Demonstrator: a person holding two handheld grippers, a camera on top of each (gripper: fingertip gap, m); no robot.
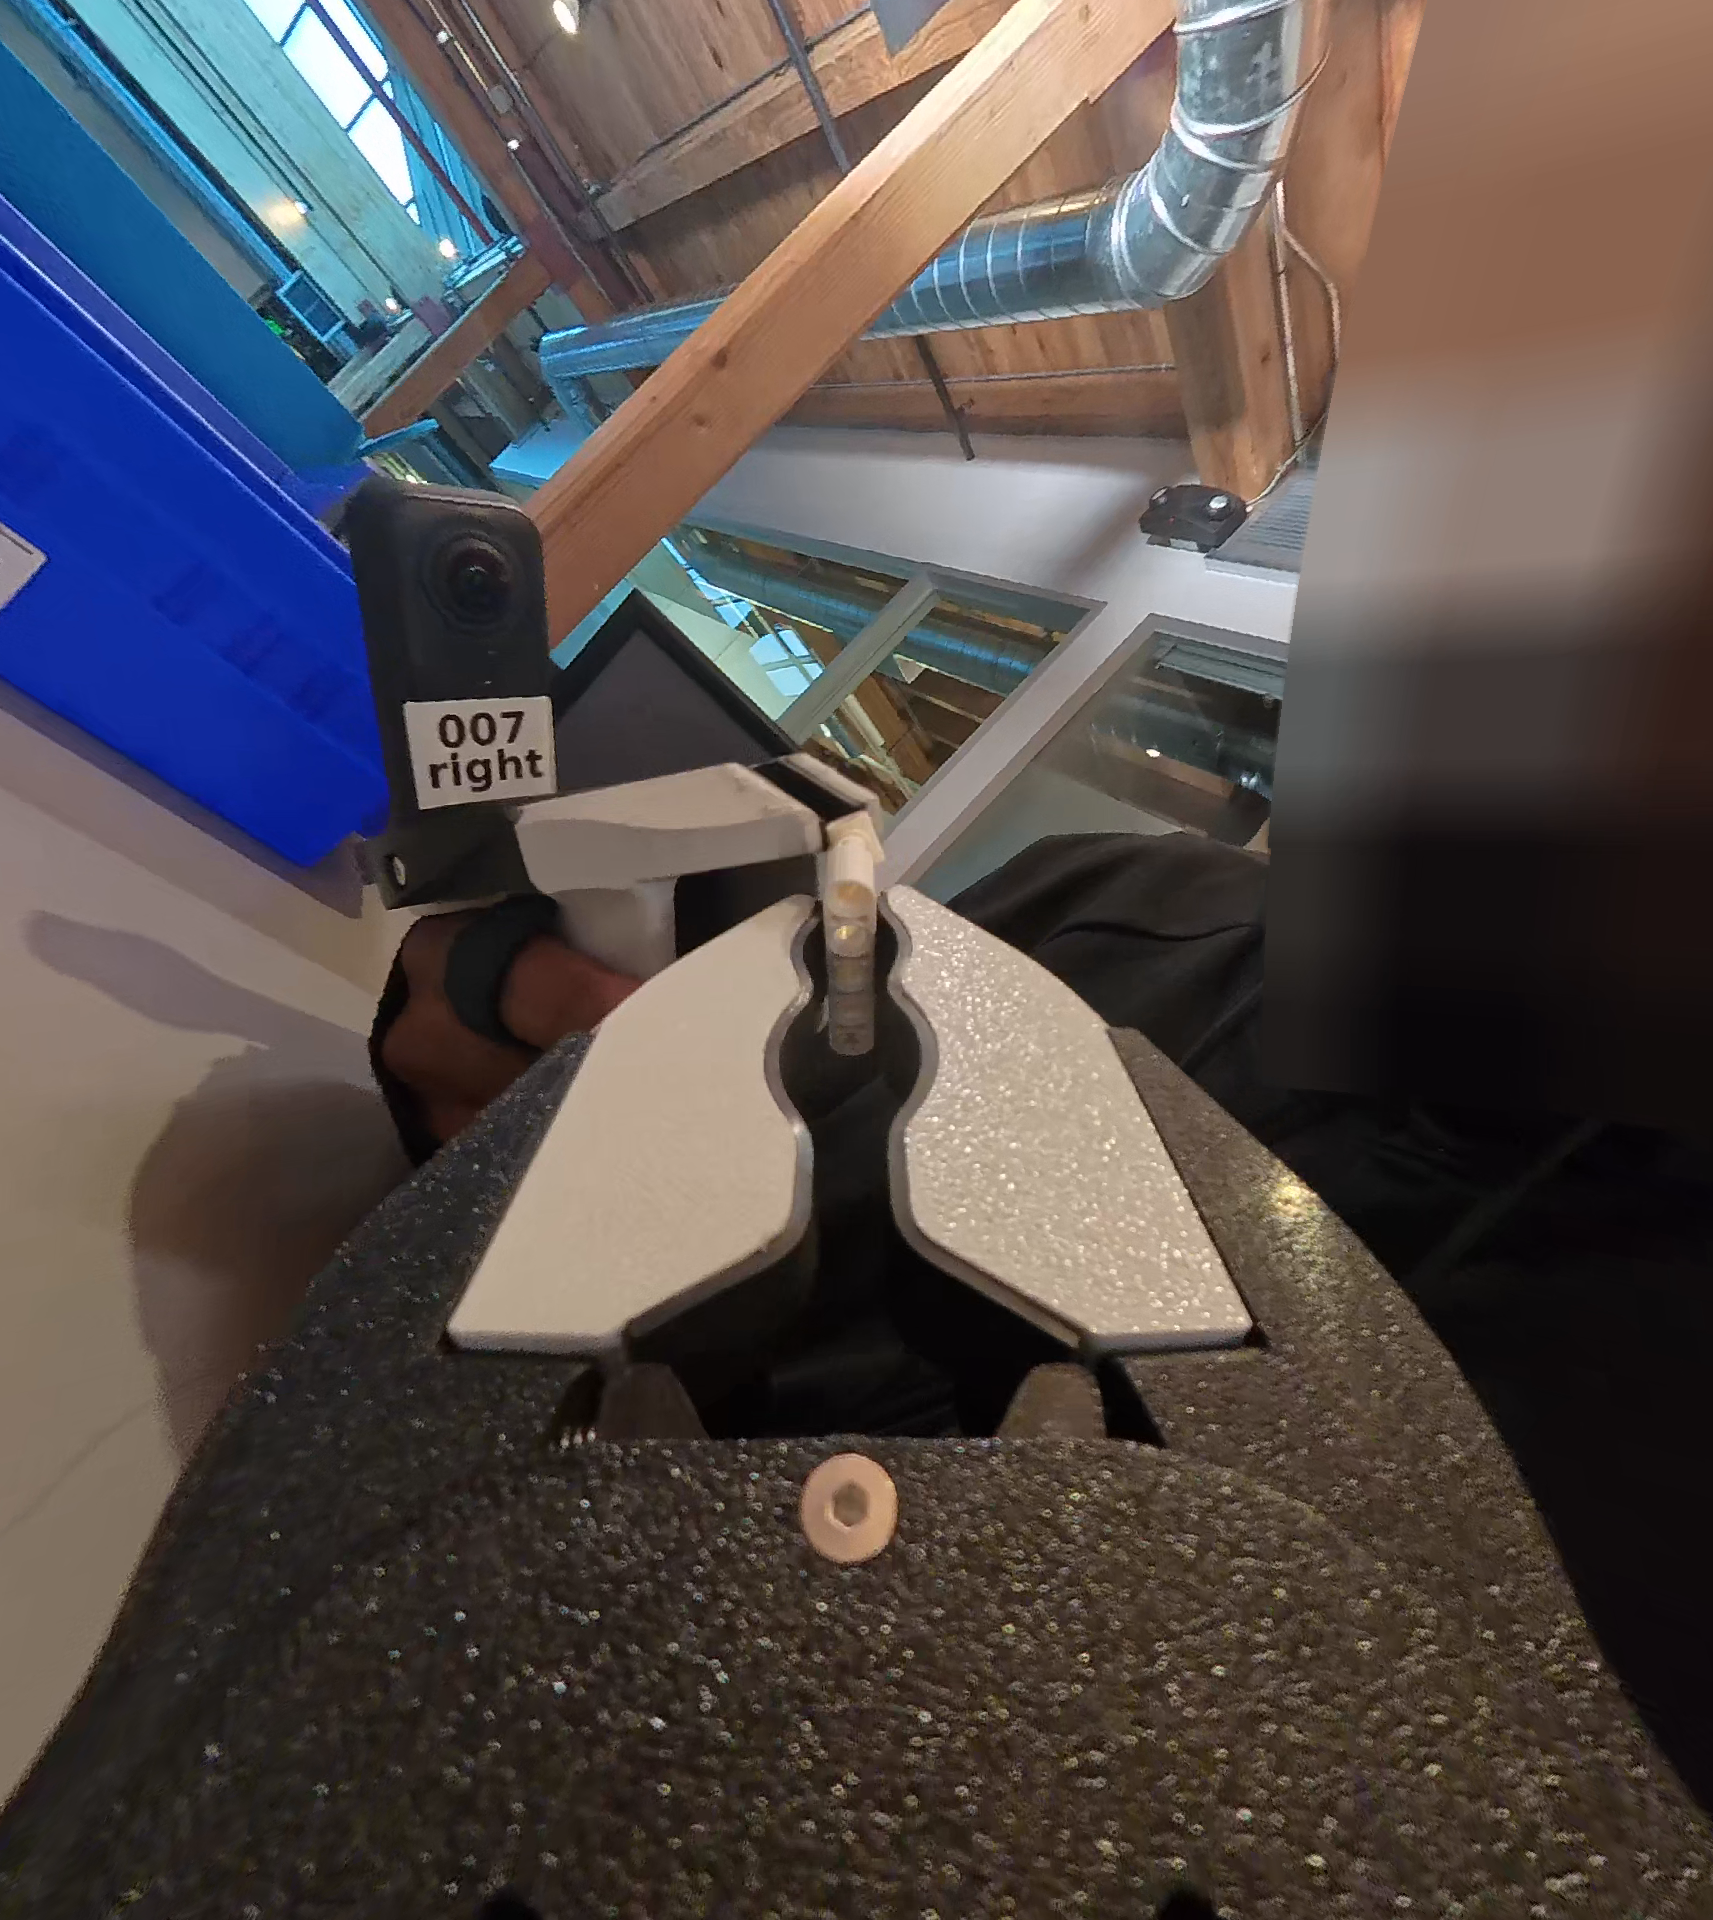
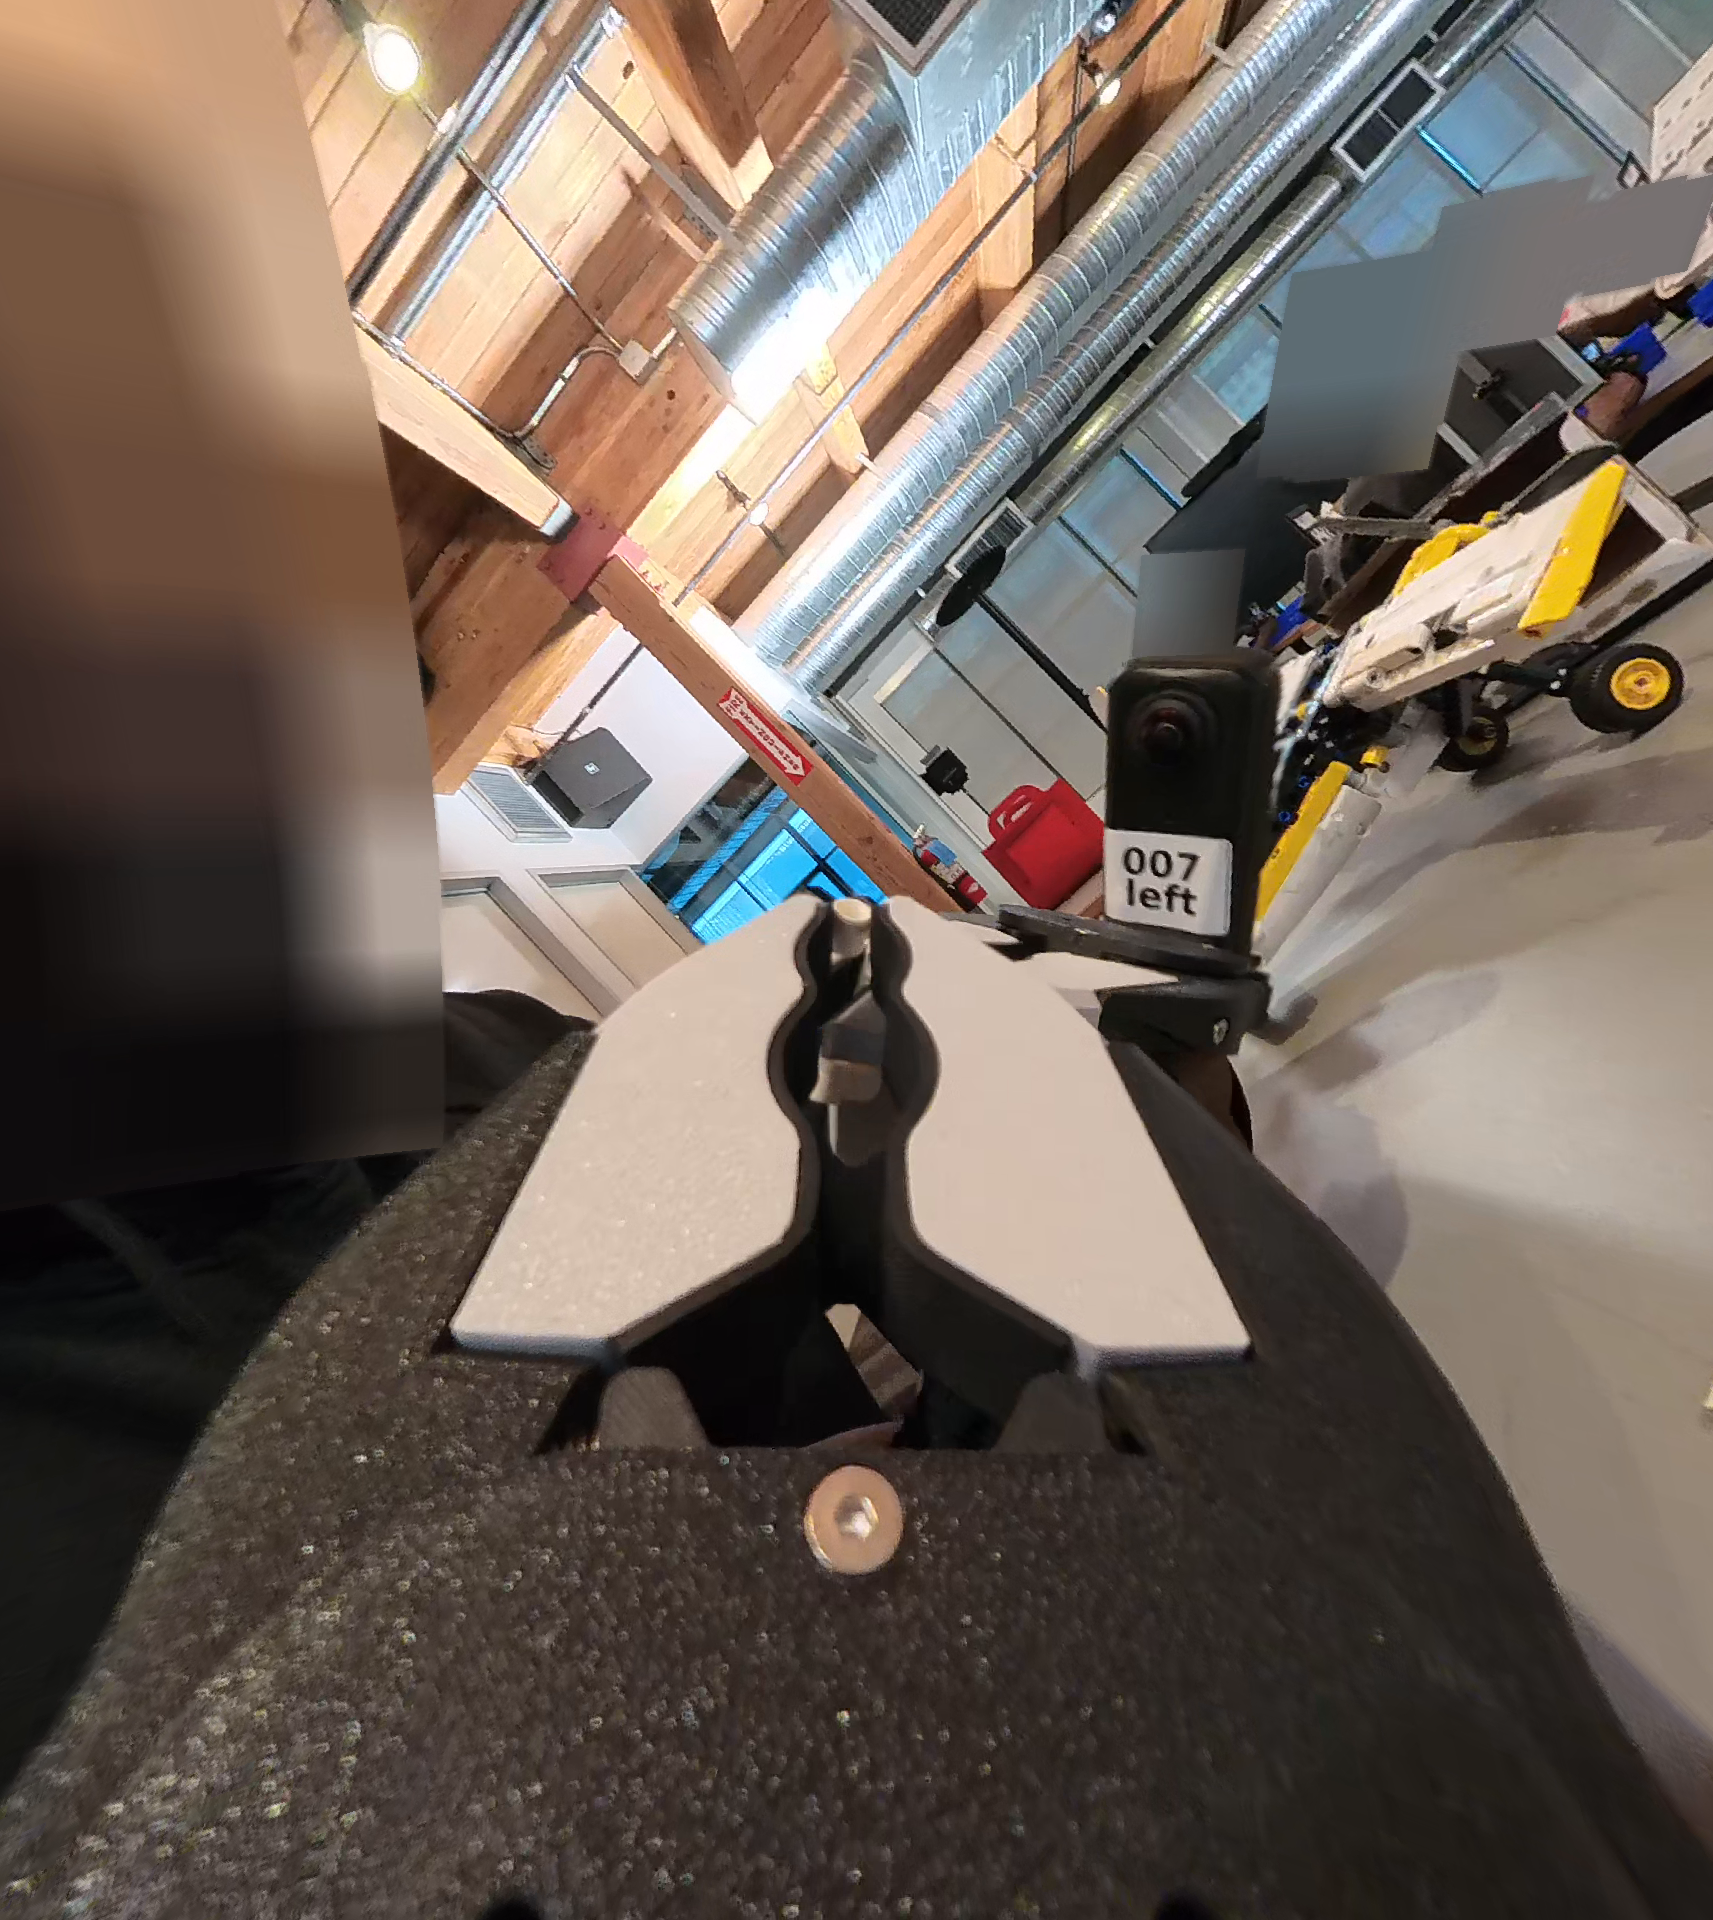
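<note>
Bin (image 1: 104, 582) on surface (image 1: 21, 1039) at its far left edge, behind right gripper (image 1: 836, 821); toy vehicle (image 2: 1475, 613) at far right edge, behind left gripper (image 2: 1039, 935).

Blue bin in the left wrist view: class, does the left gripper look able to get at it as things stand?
Probably not freely. The left gripper is shut on a white holed beam, and the right gripper, at that beam's tip, stands between it and the blue bin.
</note>
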